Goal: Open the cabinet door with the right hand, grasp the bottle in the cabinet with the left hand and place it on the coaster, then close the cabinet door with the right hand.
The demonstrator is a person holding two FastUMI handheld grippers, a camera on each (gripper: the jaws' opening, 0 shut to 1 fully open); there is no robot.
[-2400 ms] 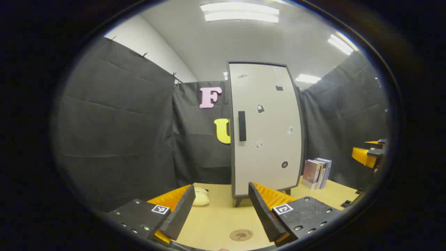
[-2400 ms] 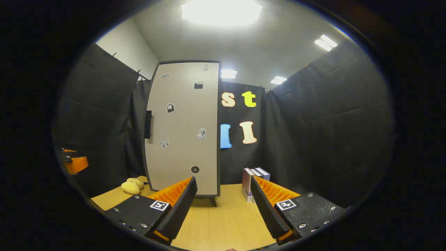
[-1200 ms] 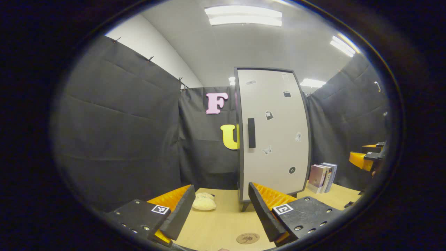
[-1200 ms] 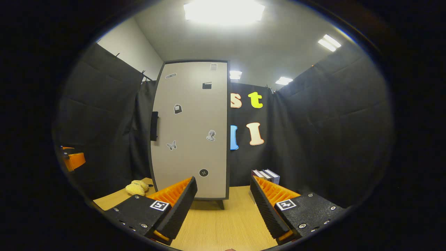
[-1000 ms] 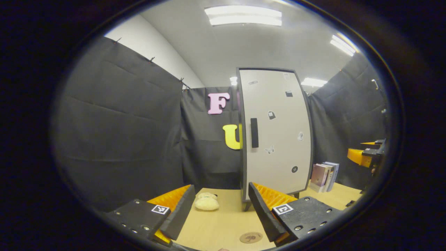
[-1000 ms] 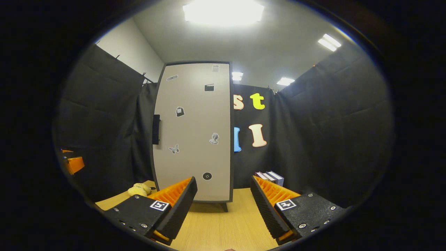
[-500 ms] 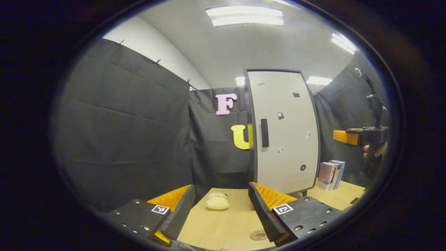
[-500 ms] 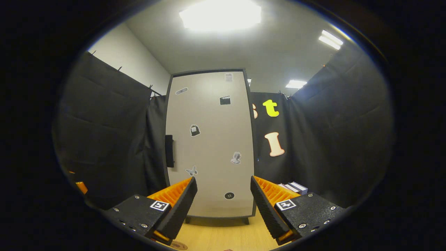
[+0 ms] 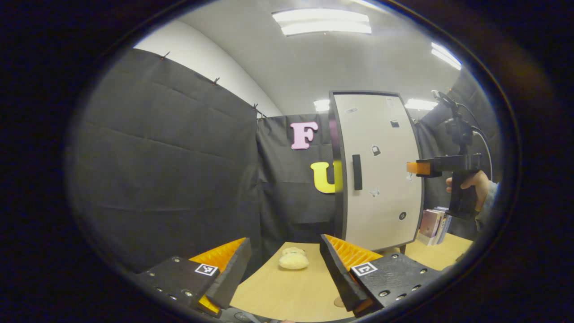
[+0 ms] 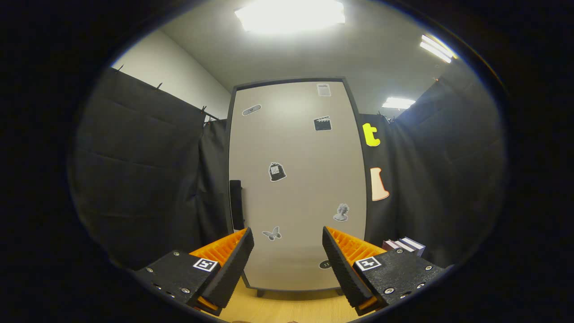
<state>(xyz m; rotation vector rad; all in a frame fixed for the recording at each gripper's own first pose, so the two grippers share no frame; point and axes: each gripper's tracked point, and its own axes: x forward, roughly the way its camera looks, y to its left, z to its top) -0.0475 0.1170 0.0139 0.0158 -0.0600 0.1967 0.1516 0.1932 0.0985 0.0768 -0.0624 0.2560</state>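
Note:
A tall pale cabinet (image 9: 381, 179) stands on the wooden table (image 9: 287, 291) with its door shut, so its inside is hidden. A dark vertical handle (image 9: 356, 172) sits on the door's left edge. My left gripper (image 9: 284, 273) is open and low over the table, well short of the cabinet. Part of the round coaster (image 9: 337, 301) peeks out beside its right finger. A hand (image 9: 471, 181) holds my right gripper (image 9: 410, 168) up in front of the door. In the right gripper view the door (image 10: 296, 179) looms close, with the handle (image 10: 236, 204) left of my open right gripper (image 10: 287, 269).
A pale plush toy (image 9: 292, 260) lies on the table left of the cabinet. Books (image 9: 432, 222) stand at the cabinet's right side, also seen as books (image 10: 403, 246) in the right gripper view. Black cloth walls close in the booth.
My right gripper has risen and moved in close to the cabinet door. The left gripper view has swung left, so the cabinet sits farther right in it. Both grippers stay open.

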